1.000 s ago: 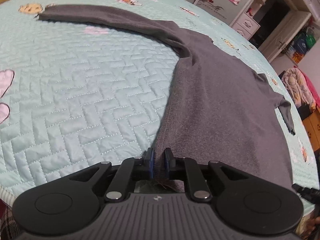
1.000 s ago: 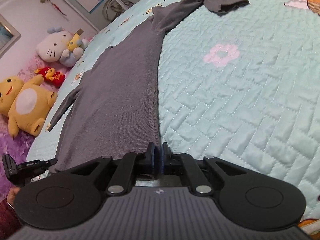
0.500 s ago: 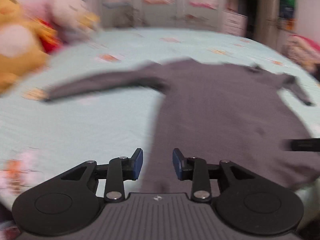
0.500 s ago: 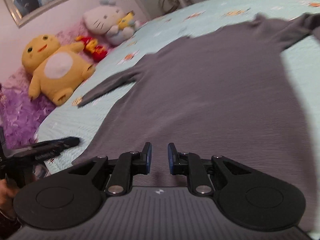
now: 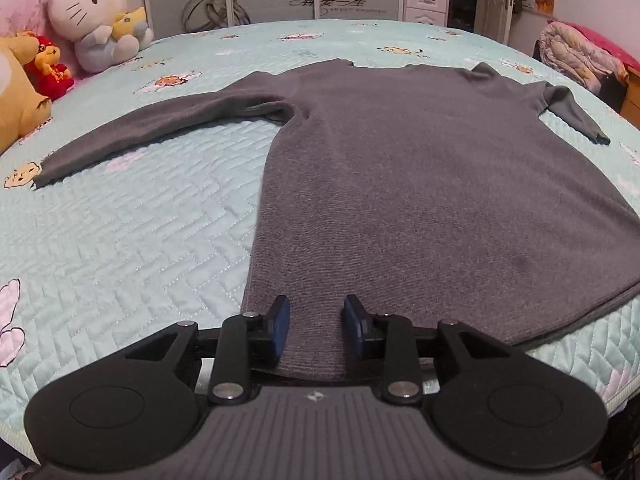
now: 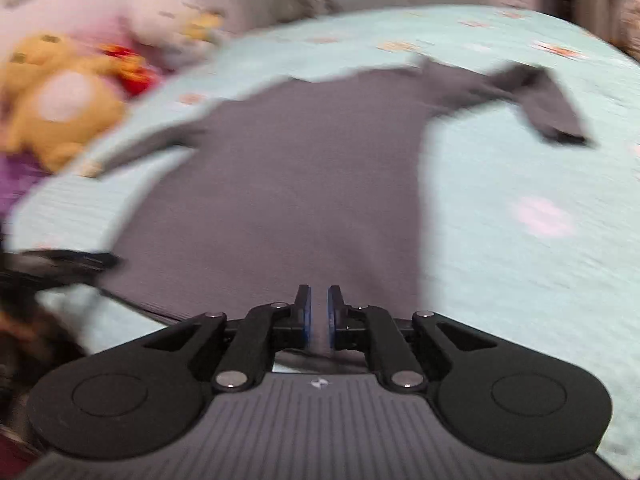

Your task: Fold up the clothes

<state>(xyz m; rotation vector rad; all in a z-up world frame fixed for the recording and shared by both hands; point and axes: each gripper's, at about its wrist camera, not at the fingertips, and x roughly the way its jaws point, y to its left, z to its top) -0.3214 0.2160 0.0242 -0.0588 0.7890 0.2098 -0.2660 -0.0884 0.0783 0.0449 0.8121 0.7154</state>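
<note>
Two grippers hover at the near hem of the grey sweater (image 5: 420, 184), which lies flat on the bed (image 5: 120, 240). Left gripper (image 5: 316, 326) fingers are spread over the hem, pinching nothing. Right gripper (image 6: 319, 316) fingers stand slightly apart, also pinching nothing.

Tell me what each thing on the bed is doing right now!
Grey knit sweater: spread flat on the quilt, both sleeves out sideways, unfolded.
Left gripper: open above the sweater's hem, holding nothing.
Right gripper: narrow gap, nothing pinched; picture blurred.
White cat plush toy: sitting upright near the quilt's far edge.
</note>
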